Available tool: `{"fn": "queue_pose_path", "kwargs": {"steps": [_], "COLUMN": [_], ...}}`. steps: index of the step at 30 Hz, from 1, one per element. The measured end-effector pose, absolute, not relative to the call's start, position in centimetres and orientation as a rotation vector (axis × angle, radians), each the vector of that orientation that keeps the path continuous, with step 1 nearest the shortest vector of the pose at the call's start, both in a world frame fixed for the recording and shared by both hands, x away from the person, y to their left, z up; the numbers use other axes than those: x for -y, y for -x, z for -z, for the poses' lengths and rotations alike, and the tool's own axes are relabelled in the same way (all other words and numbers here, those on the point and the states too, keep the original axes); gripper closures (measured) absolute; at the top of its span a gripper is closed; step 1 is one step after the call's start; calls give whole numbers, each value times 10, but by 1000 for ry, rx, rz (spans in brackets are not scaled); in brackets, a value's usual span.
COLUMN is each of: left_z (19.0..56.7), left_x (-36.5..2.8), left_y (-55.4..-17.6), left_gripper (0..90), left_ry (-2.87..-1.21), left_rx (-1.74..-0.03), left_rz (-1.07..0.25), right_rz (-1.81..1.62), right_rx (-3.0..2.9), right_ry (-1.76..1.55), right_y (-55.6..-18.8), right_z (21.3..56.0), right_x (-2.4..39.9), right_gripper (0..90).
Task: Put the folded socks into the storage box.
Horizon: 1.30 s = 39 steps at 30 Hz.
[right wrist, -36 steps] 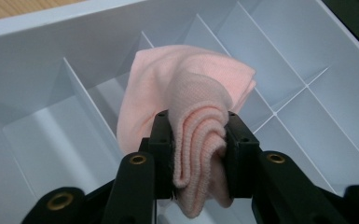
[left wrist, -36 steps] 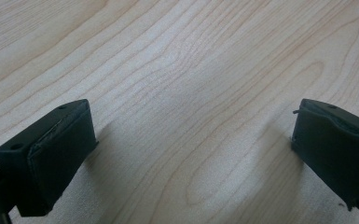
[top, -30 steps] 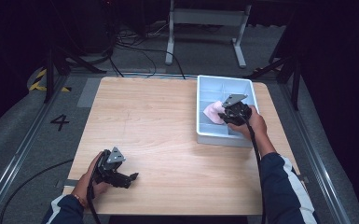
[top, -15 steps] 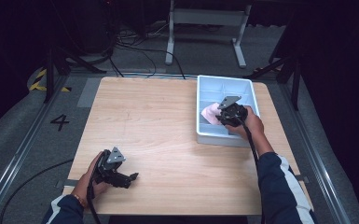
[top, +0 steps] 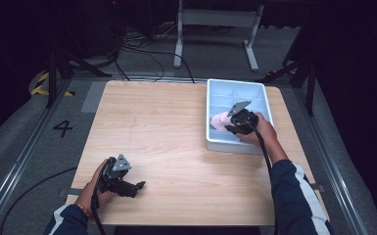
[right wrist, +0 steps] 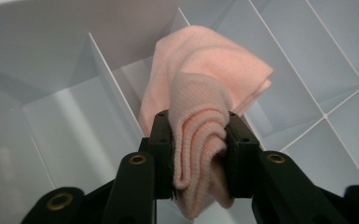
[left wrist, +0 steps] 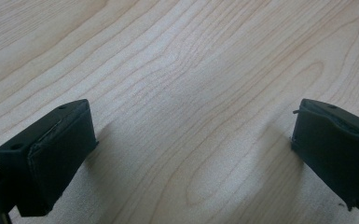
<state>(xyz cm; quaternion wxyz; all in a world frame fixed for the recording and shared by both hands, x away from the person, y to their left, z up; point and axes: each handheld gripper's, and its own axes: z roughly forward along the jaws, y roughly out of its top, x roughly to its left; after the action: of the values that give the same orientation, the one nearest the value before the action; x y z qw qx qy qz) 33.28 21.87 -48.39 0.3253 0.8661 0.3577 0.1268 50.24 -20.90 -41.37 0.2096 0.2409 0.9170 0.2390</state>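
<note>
- One mark legible: "4" [top: 62,128] on the floor beside the table [top: 166,147].
- Right gripper [right wrist: 198,140] clenched on pink cloth [right wrist: 205,98] over divided tray [top: 235,88].
- Left gripper [left wrist: 191,154] released, jaws wide apart.

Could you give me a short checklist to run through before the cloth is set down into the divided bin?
1. Grip on the pink cloth: ok; the right gripper has both jaws pressed on a folded bunch of it.
2. Cloth over the light blue bin: ok; white dividers lie directly below it.
3. Which compartment it hangs over: cannot tell; the cloth spans a divider.
4. Cloth free of the bin's walls: cannot tell.
5. Left gripper out of the way: ok; jaws open, low over the wooden table, far from the bin.
6. Right gripper's cable: ok; it runs back along the forearm.
</note>
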Motion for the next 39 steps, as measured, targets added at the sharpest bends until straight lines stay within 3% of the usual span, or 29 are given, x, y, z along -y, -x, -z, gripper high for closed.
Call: {"fn": "queue_pose_path", "kwargs": {"steps": [39], "left_z": [484], "left_x": [-219], "left_y": [-333], "left_gripper": [0], "left_ry": [-2277], "left_rx": [-928], "left_rz": [-340], "right_rz": [-457], "right_rx": [-2630], "right_ry": [-840], "right_y": [-525], "right_z": [431], "right_x": [196], "right_gripper": [685]}}
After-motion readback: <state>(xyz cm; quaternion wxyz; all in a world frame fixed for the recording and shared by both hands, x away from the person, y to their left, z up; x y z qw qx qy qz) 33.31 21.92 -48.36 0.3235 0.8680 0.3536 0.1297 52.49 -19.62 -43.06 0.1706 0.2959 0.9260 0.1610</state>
